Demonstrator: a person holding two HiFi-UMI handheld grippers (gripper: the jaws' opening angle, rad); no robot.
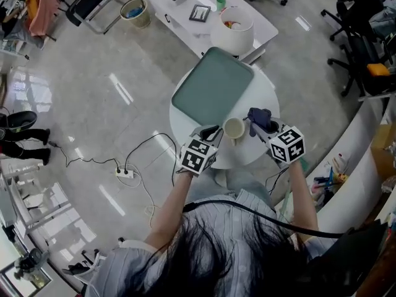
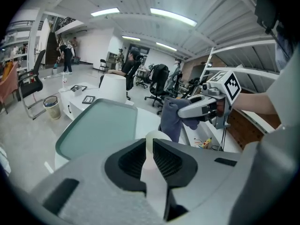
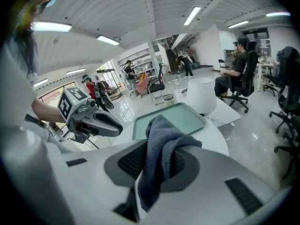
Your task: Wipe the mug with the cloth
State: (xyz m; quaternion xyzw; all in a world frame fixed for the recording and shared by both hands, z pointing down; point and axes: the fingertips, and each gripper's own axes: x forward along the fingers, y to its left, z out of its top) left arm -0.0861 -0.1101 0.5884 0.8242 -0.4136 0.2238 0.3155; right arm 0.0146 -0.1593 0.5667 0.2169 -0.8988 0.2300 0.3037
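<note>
Head view: forearms reach forward, left gripper (image 1: pixel 218 131) jaws clamping mug (image 1: pixel 234 129), right gripper (image 1: pixel 257 127) jaws pinching cloth (image 1: pixel 260 114).

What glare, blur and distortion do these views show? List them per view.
Head view: ceiling-light glare streaks the glossy floor. Left gripper view: fisheye curvature, black corners, the mug soft-edged close to the lens. Right gripper view: same curvature, bright ceiling strips, the cloth fairly sharp.
</note>
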